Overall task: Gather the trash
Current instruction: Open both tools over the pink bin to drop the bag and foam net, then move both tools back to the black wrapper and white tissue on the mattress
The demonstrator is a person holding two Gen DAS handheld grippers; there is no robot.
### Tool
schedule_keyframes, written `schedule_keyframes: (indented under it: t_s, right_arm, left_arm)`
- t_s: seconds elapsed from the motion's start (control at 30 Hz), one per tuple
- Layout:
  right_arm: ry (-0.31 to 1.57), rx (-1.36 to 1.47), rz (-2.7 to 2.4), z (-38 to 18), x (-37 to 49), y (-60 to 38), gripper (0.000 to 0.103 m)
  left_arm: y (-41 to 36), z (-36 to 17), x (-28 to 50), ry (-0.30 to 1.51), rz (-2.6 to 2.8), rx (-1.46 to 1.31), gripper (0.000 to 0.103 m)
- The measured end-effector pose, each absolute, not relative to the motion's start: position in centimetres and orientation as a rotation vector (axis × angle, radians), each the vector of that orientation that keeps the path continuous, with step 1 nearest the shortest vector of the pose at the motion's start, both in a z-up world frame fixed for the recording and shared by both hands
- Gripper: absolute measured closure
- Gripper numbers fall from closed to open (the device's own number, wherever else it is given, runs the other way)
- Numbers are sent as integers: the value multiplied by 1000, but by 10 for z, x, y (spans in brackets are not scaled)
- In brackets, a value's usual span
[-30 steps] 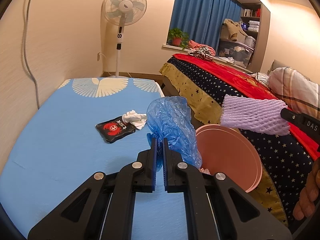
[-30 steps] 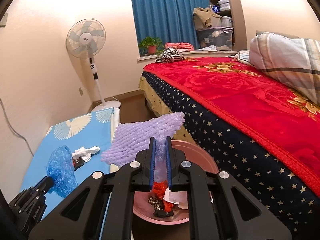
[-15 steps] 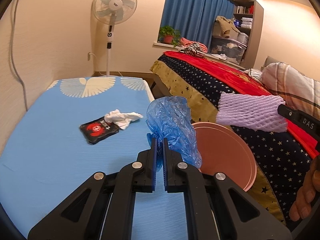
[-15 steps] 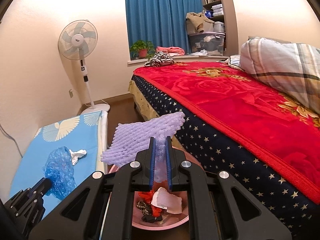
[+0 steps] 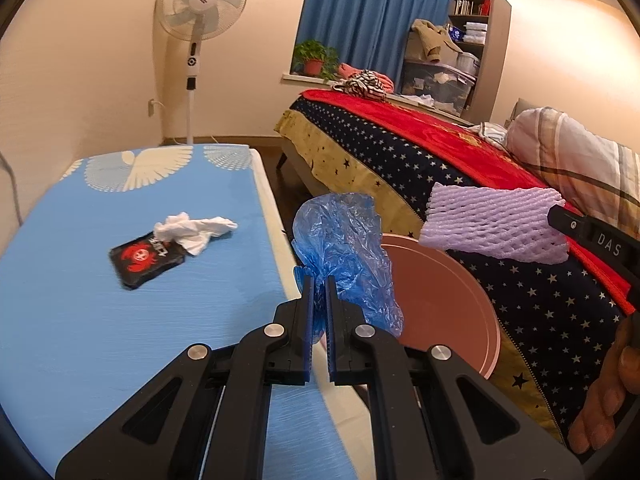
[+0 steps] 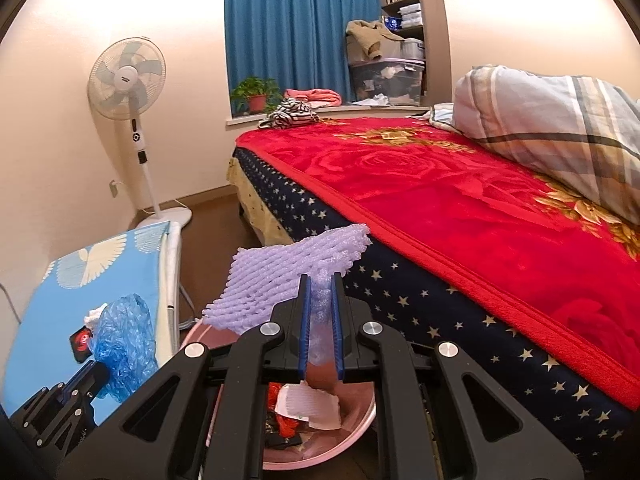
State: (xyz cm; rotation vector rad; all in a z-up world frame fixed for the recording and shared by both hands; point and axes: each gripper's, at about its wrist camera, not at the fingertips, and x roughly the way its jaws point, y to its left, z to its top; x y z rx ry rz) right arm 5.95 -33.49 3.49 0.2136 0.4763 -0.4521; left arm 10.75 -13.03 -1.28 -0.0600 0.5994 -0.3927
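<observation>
My left gripper (image 5: 319, 280) is shut on a crumpled blue plastic bag (image 5: 344, 256) and holds it over the right edge of the blue mat, beside the pink bin (image 5: 444, 304). My right gripper (image 6: 320, 280) is shut on a purple foam net (image 6: 292, 276) and holds it above the pink bin (image 6: 352, 436), which has wrappers and paper inside. The net also shows in the left wrist view (image 5: 492, 222). A white tissue (image 5: 192, 230) and a black packet with a red crab (image 5: 146, 258) lie on the mat.
The blue mat (image 5: 80, 320) fills the left. A bed with a red blanket (image 6: 460, 208) and a plaid pillow (image 6: 560, 120) stands on the right. A standing fan (image 5: 198, 12) is by the far wall. A narrow floor strip runs between mat and bed.
Both grippers have moved right and closer to the bin, each keeping its hold. The tissue and packet have not moved on the mat.
</observation>
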Motion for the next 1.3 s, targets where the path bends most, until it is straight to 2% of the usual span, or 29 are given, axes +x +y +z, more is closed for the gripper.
schedule_keyframes:
  t_s: [0.37,0.5,0.53,0.6,0.63,0.93,1.3]
  right_arm:
    - [505,211,-487,22,68,-345,92]
    - [529,225,-491,17,71,-349,86]
    - [531,228,-492,16,72,-350,84]
    - [530,241,-492,15,71,-353,69]
    - [529,243,-495,15,70,-352,67]
    - [518,241,-461,20,67,-344,67]
    - [513,291,-300,17,81,-310,67]
  left_arm:
    - [-156,-28,122,641,-432,-53,98]
    - [-164,-35,128,672,-451,-58,98]
    - [-166,-37,129,679,-456,-57,95]
    - [-170,-41,131,697,-469,-51,77]
    - [-171,-43,131,699,-470,-50,75]
    - [-162,-35,125,670,-464,-58,75]
    - [-97,-23,124,608,-315,-126,75]
